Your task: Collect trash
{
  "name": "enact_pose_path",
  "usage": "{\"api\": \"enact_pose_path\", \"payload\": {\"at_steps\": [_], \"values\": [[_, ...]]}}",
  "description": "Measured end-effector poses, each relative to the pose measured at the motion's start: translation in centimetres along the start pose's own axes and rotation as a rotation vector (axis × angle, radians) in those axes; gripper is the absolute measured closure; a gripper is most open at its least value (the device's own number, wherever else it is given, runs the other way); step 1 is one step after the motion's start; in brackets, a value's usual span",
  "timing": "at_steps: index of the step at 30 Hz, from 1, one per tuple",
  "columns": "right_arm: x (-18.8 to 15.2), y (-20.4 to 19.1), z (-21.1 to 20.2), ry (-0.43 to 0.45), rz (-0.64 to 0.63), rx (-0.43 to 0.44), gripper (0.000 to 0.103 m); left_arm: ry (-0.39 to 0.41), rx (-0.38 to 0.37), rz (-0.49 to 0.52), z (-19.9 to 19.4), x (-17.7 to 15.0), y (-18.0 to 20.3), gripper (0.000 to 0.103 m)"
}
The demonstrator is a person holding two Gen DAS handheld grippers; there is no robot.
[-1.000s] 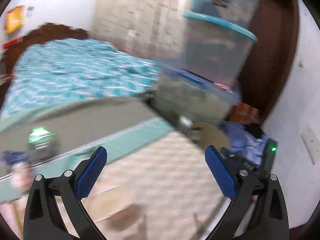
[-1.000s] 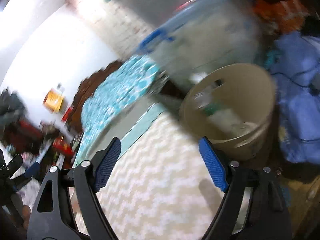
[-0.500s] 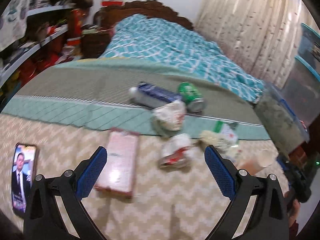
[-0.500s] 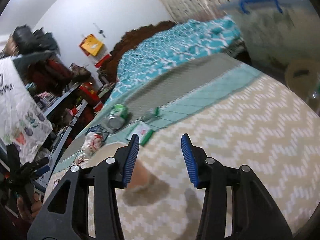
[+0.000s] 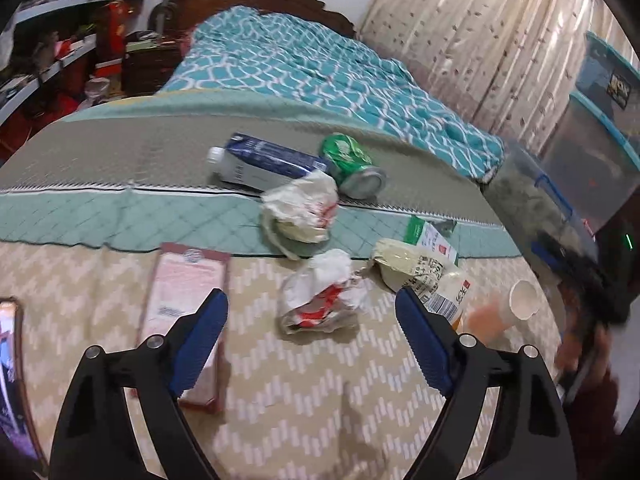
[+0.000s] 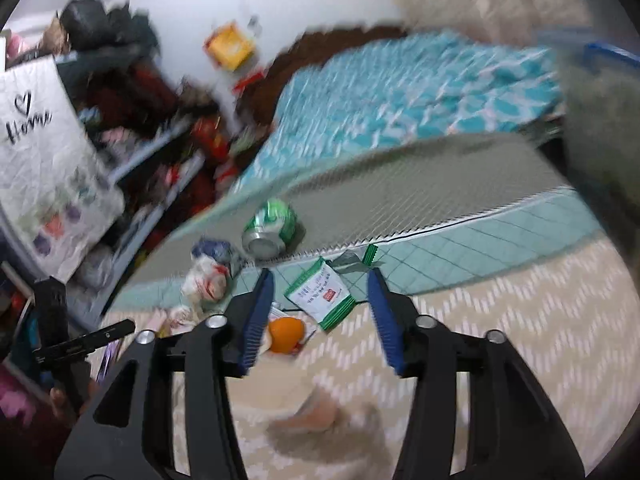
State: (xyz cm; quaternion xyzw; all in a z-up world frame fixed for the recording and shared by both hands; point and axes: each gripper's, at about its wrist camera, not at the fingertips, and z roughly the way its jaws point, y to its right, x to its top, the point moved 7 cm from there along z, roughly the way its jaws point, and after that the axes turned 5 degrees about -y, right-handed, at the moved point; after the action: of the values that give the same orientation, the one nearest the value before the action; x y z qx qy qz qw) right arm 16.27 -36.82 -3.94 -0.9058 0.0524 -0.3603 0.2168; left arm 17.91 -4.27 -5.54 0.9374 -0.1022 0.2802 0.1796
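From the left wrist, the left gripper [image 5: 310, 340] hangs over a beige zigzag mat [image 5: 304, 408], its jaws wide but closing with nothing between them. Just ahead lies a crumpled wrapper [image 5: 320, 296] with red print. Beyond it sits a second crumpled wrapper [image 5: 300, 210], then a blue and white carton [image 5: 264, 162] on its side and a green can [image 5: 354, 164] beside it. A pink box [image 5: 184, 296] lies to the left, a printed pouch [image 5: 424, 272] and a paper cup [image 5: 522, 300] to the right.

From the right wrist, blurred, the right gripper [image 6: 320, 316] has jaws partly apart and opening, gripping nothing. A green and white packet [image 6: 322, 294] lies on the mat beyond the fingertips, an orange thing [image 6: 286, 332] near the left finger, and the can [image 6: 272, 226] farther back.
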Motion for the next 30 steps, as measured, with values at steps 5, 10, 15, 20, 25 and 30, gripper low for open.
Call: {"api": "enact_pose_path", "payload": {"at_steps": [5,10,15,20,25,30], "values": [[3.7,3.1,7.2,-0.172,-0.069,-0.023,0.023,-0.058,0.073,0.042,3.6,0.0,1.2,0.019],[4.8,1.0,13.2,-0.296,-0.265,-0.023,0.019,-0.091,0.153,0.074,6.1,0.4,1.4,0.015],[1.9,-1.8,16.3,-0.445,-0.462,0.019,0.019,-0.126,0.17,0.074,7.5,0.1,1.2,0.015],[-0.8,-3.5,15.5,-0.41,-0.614,-0.014,0.033,-0.145,0.158,0.078,8.4,-0.6,1.5,0.019],[-2.1,-3.5,13.3,-0.395,-0.605,0.012,0.084,-0.15,0.157,0.097,8.7,-1.2,1.7,0.048],[-1.5,-1.3,9.8,-0.278,-0.432,0.025,0.089,-0.113,0.132,0.087,6.8,-1.7,1.9,0.049]]}}
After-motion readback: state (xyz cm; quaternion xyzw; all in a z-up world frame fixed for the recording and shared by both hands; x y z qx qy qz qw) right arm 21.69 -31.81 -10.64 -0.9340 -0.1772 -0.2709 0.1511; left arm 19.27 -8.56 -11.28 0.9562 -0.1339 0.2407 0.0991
